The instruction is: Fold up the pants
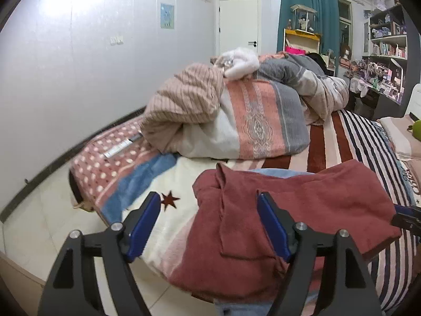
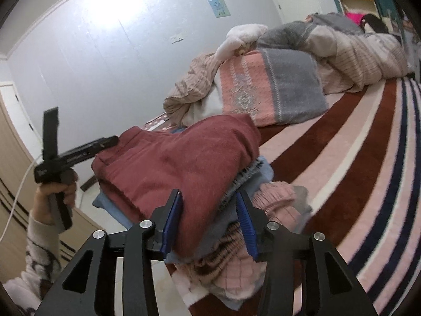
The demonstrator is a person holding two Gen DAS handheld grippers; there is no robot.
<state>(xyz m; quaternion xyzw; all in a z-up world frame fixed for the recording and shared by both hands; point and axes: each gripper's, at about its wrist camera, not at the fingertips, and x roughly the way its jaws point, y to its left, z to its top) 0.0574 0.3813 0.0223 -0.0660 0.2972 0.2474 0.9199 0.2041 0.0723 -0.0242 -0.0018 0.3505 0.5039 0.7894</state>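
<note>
While the folded red pants lie atop a clothes stack, both tools gape, gripping nothing; left tool, right tool.

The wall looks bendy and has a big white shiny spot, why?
Left wrist view: the fisheye lens curves the wall, and lamp glare whitens its top corner. Right wrist view: same bend, a softer glare patch on the wall, and the striped blanket blurs toward the edge.

Left gripper jaws wide apart, angled down. Right gripper jaws partly apart, angled down. Left hand grips its handle.
</note>
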